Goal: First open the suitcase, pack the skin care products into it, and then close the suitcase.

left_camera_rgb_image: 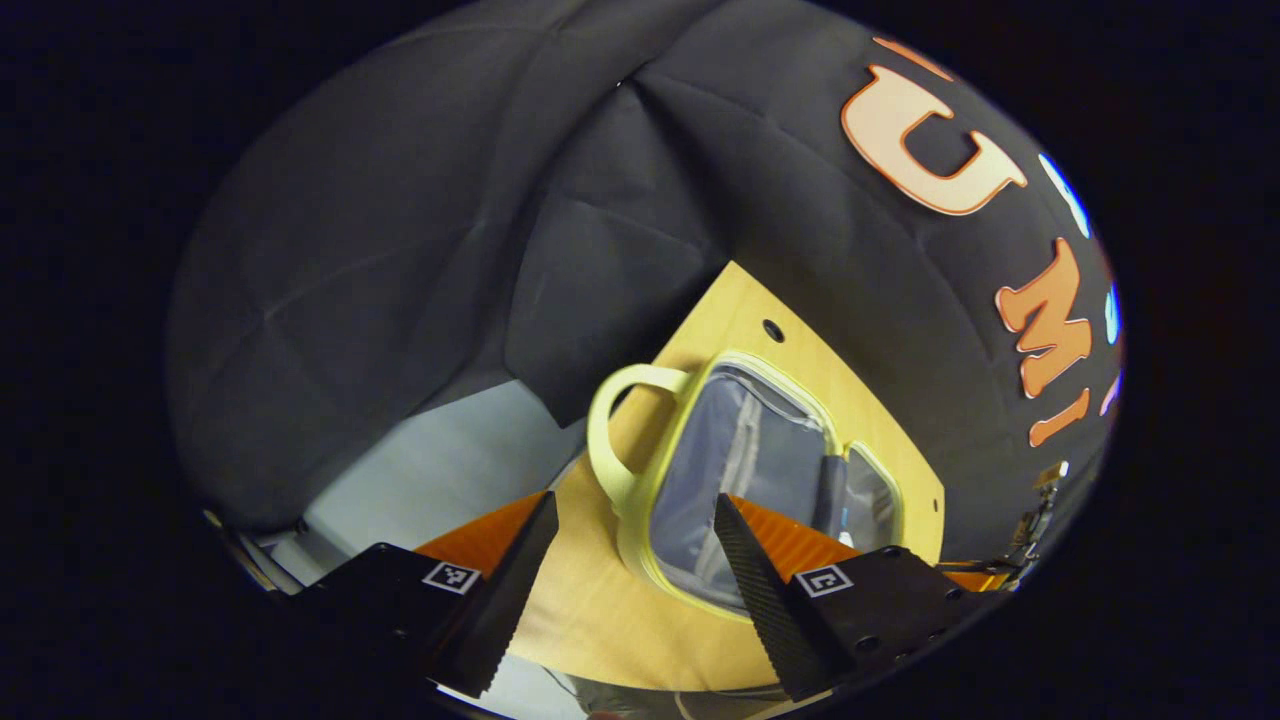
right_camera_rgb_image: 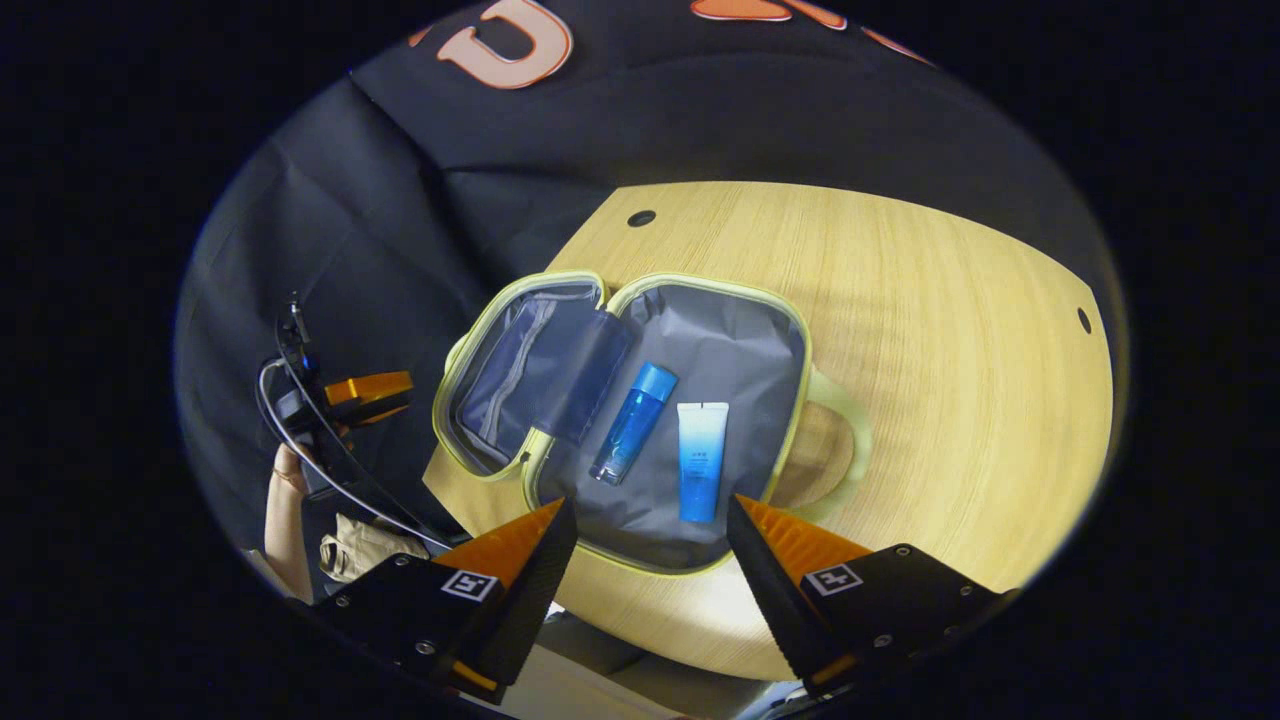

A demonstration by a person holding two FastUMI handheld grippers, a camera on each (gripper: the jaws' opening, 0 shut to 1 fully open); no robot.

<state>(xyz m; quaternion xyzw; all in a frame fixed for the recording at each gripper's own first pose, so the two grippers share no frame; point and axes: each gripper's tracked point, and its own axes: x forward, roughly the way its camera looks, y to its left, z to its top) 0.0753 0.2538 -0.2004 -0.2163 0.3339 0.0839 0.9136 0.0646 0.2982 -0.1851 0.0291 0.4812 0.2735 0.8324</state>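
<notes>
Both the right hand-held gripper (right_camera_rgb_image: 650, 515) and the left hand-held gripper (left_camera_rgb_image: 635, 510) hang released above the pale wooden counter (right_camera_rgb_image: 950, 350), where the suitcase (right_camera_rgb_image: 720, 340) lies open flat with a blue bottle (right_camera_rgb_image: 633, 422) and a tube (right_camera_rgb_image: 700, 460) inside, black cloth behind.

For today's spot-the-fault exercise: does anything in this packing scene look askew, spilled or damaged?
Nothing stands out. The suitcase lies open flat on the table, with the blue bottle and the tube lying side by side inside, intact and unspilled.
</notes>
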